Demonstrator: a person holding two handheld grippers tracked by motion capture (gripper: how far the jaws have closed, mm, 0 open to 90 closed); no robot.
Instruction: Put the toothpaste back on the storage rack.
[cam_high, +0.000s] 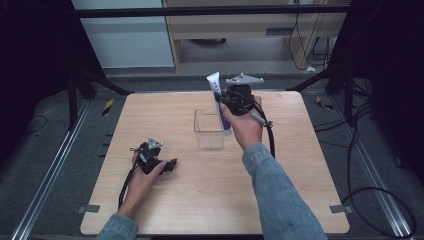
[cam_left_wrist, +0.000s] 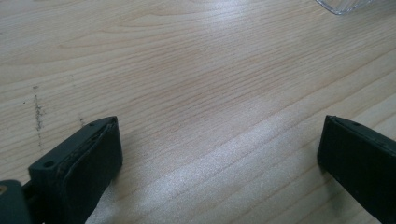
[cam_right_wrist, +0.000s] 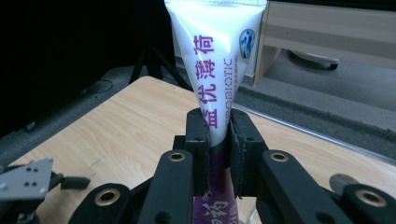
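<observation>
A white and purple toothpaste tube (cam_high: 221, 102) stands nearly upright in my right gripper (cam_high: 219, 97), crimped end up, its lower purple end at the right wall of a clear plastic box (cam_high: 207, 131) in mid table. In the right gripper view the jaws press both sides of the tube (cam_right_wrist: 219, 70), so my right gripper (cam_right_wrist: 218, 154) is shut on it. My left gripper (cam_high: 170, 164) rests low on the table at the front left, open. In the left gripper view its fingers (cam_left_wrist: 88, 154) stand wide apart over bare wood with nothing between them.
The wooden table (cam_high: 300, 165) has free surface to the right and front. A corner of the clear box (cam_left_wrist: 345, 4) shows in the left gripper view. Black stand legs (cam_high: 85, 82) and cables (cam_high: 360, 150) lie on the floor around the table.
</observation>
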